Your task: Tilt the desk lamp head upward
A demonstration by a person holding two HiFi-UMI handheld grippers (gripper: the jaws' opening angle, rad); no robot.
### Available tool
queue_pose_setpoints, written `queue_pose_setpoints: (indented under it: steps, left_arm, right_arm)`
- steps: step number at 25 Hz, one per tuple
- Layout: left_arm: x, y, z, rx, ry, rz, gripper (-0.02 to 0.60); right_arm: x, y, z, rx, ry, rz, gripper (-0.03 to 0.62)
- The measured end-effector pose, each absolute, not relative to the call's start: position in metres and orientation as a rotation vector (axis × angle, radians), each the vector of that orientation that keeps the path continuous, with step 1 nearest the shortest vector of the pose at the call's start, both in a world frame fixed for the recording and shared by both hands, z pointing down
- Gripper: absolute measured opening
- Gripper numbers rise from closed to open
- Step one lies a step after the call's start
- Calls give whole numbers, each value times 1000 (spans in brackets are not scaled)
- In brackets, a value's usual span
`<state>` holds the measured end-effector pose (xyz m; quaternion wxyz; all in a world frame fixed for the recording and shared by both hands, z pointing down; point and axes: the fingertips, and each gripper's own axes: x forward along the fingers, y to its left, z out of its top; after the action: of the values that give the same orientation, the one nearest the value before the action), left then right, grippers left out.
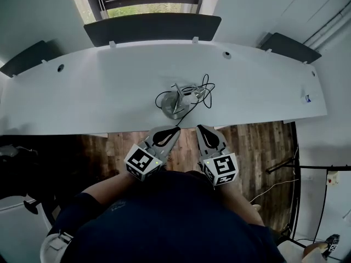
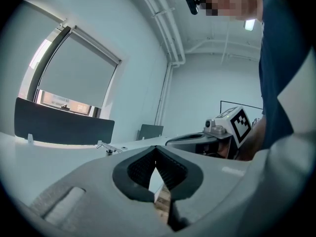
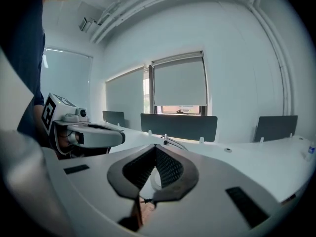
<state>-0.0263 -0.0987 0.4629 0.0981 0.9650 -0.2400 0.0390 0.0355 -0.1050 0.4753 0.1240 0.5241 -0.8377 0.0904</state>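
Observation:
The small silver desk lamp (image 1: 176, 100) stands on the white desk (image 1: 98, 100) near its front edge, with its black cord (image 1: 207, 92) looped to the right. In the left gripper view only the lamp's top (image 2: 105, 147) shows over the jaws. The right gripper view shows its stem (image 3: 165, 139) just beyond the jaws. My left gripper (image 1: 168, 134) is held below the desk's front edge, left of the lamp, shut and empty. My right gripper (image 1: 210, 136) sits beside it, also shut and empty. Neither touches the lamp. Each gripper sees the other: the right gripper (image 2: 217, 132) and the left gripper (image 3: 84, 132).
Dark divider panels (image 1: 152, 27) line the desk's far edge, with a window behind. Cable holes (image 1: 226, 54) sit in the desktop, and a small blue-and-white item (image 1: 307, 98) lies at the right end. Wood floor (image 1: 258, 147) shows below the desk. The person's arms fill the foreground.

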Motion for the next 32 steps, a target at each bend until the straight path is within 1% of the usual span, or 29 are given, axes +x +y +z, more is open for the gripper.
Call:
queue_pose_setpoints:
  steps: [6, 10, 15, 22, 26, 27, 30, 32]
  left_arm:
    - [-31, -137, 479, 2820, -775, 161, 6]
    - [-33, -164, 496, 2799, -918, 200, 6]
    - [-26, -182, 522, 2792, -1014, 316, 6]
    - [-23, -210, 545, 2759, -1102, 387, 9]
    - [-18, -221, 563, 2742, -1102, 459, 63]
    - [-17, -224, 566, 2732, -1106, 459, 76]
    - [-14, -235, 572, 2724, -1125, 494, 106]
    - [-14, -242, 575, 2727, -1139, 535, 119]
  right_arm:
    - [43, -134, 483, 1502, -2428, 288, 11]
    - [51, -155, 495, 1426, -2435, 269, 11]
    - [72, -177, 502, 1370, -2439, 219, 11]
    - [89, -222, 531, 1368, -2387, 236, 12]
    - [86, -242, 550, 1337, -2360, 227, 15]
    - [86, -246, 553, 1326, -2346, 217, 24]
    - [85, -256, 563, 1290, -2297, 167, 98]
    - [85, -262, 573, 1279, -2282, 146, 124]
